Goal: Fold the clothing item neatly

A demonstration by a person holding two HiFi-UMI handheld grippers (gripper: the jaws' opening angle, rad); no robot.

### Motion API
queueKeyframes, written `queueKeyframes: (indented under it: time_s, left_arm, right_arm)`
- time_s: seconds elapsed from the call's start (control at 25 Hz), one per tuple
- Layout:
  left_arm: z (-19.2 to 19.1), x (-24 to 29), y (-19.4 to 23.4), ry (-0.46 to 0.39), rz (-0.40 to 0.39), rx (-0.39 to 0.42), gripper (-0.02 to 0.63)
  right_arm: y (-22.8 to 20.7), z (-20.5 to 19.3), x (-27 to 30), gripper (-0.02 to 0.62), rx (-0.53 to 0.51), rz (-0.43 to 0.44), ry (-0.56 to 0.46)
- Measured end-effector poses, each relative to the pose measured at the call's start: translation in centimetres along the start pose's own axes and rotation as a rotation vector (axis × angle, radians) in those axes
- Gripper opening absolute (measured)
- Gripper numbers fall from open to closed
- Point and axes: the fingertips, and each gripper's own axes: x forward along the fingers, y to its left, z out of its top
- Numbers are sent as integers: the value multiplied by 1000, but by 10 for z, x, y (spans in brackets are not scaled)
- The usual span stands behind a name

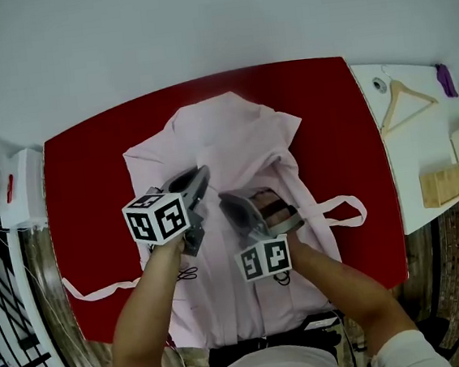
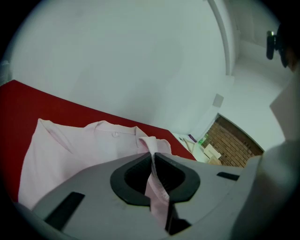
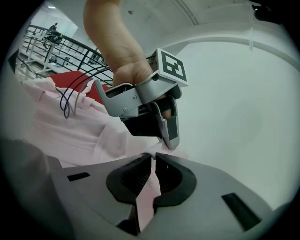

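Your left gripper [image 1: 202, 173] and right gripper [image 1: 225, 199] each clamp the shirt [image 1: 232, 133] near its middle; a fold appears under way. Next, lift both pinches evenly.

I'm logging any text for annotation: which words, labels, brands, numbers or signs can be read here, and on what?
No readable text anywhere.
Marker cubes on the left gripper and right gripper: black-and-white square codes, no letters.
Pink shirt: no print or label shows.
White box with a red mark, left of the table: too small to read.
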Motion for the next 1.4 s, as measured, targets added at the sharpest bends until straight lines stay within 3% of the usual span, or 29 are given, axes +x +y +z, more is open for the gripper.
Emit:
queueKeyframes:
  time_s: [0.32,0.68,1.0,1.2,1.4]
  left_arm:
    - [-10,-47,17,-72,30,-37,31]
    - [-41,-76,42,-59,87,-103,31]
    - [-52,-108,61,-81,201,-140,29]
    - [-77,-112,82,-23,261,-177,28]
    - [-96,-119,107,13,332,-228,28]
  right_arm:
    - [27,34,0,37,-13,26,-45]
    - [61,50,2,38,-8,87,-58]
    - [87,62,-2,38,0,155,-100]
    - [104,59,-3,38,19,209,-94]
    - [93,48,-6,38,51,199,-80]
